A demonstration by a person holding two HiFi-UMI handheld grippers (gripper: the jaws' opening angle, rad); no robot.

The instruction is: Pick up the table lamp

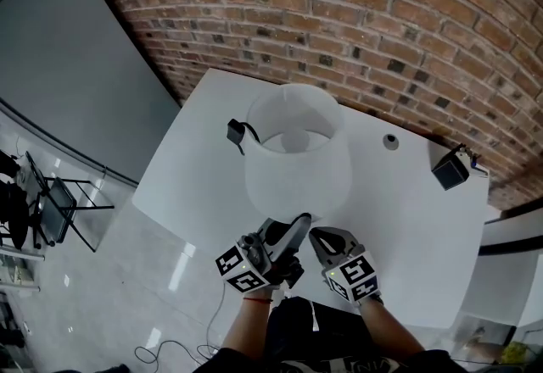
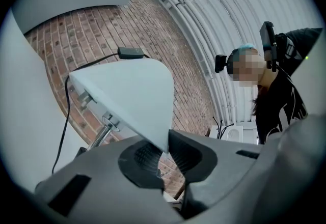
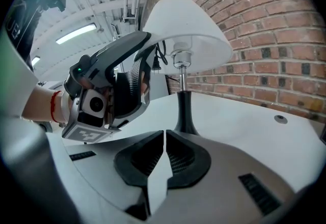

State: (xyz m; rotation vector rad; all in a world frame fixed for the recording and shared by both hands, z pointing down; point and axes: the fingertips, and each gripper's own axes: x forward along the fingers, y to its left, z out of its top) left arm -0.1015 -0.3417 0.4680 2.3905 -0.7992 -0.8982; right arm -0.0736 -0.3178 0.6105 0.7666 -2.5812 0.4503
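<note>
The table lamp has a white shade (image 1: 297, 151) and a black stem and foot (image 3: 184, 113), and stands on the white table (image 1: 407, 202). My left gripper (image 1: 301, 223) is at the shade's near lower rim. In the left gripper view the shade's edge (image 2: 132, 95) runs down between the pads of my left gripper (image 2: 165, 154), which press on it. The right gripper view shows the left gripper (image 3: 137, 73) clamped on the shade (image 3: 183, 29) from below. My right gripper (image 1: 318, 237) is beside it, in front of the lamp's foot. Its jaws (image 3: 164, 154) are shut with nothing between them.
A black plug (image 1: 236, 132) with its cable lies on the table left of the lamp. A black box (image 1: 450, 169) sits at the far right corner and a round cable hole (image 1: 390, 141) is nearby. A brick wall (image 1: 356, 15) runs behind the table. The person (image 2: 285, 85) stands at the near edge.
</note>
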